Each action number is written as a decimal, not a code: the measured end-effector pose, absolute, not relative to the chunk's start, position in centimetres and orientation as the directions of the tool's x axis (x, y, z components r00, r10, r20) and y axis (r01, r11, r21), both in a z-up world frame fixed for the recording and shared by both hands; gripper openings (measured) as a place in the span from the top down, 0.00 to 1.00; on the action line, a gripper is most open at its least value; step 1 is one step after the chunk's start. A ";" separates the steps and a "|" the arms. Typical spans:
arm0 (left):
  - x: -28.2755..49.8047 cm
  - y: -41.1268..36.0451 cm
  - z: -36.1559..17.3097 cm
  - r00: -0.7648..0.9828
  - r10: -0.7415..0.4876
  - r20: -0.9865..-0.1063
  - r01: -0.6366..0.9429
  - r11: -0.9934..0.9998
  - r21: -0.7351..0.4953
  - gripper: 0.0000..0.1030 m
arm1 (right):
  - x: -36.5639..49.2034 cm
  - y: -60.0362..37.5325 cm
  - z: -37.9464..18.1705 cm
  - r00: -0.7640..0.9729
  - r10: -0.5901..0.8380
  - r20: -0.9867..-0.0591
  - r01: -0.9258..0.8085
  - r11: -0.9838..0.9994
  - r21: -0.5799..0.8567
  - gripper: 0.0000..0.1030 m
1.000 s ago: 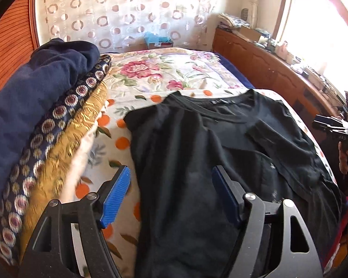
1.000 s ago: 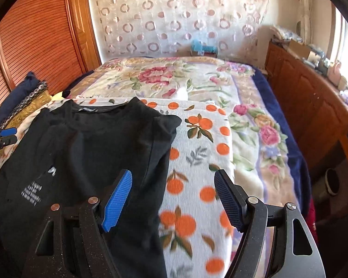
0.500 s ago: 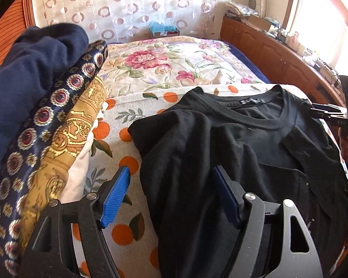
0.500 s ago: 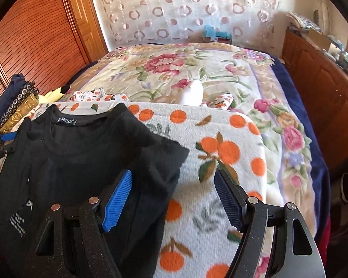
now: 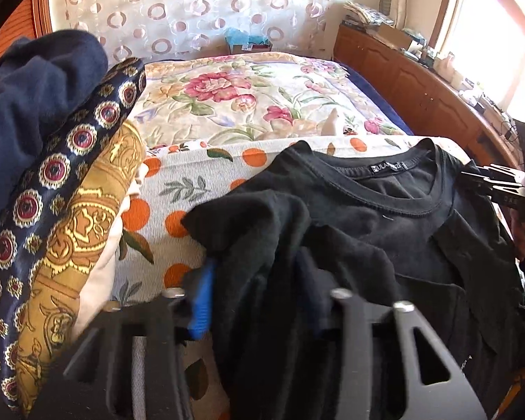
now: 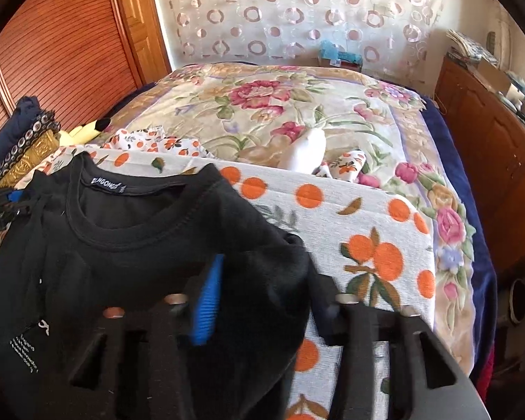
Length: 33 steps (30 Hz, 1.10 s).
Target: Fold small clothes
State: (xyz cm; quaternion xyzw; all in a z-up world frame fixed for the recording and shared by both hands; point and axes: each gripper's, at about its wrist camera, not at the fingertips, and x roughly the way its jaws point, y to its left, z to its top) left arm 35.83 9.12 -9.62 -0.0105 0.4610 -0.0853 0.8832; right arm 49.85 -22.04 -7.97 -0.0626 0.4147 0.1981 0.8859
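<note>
Black T-shirt (image 5: pixel 385 231) (shoulders bunched)

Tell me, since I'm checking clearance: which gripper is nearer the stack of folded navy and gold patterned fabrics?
Left. The left gripper, closing on the black T-shirt, sits beside the stack; the right gripper grips the shirt's far side.

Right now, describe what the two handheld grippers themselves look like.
Both match. The left gripper has a matte black plastic frame with cut-out slots, silver screw heads on top, and ribbed bright blue pads lining its fingers. The right gripper has the same black slotted frame and ribbed blue pads, though its screw heads look coppery. No cables, markings or sleeves are visible.
</note>
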 end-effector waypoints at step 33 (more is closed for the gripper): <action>6.5 8.9 -3.6 0.732 -0.320 -0.601 0.255 0.947 -0.194 0.91 | 17.1 -31.1 -6.8 0.663 0.455 -0.595 -0.461 0.874 0.155 0.90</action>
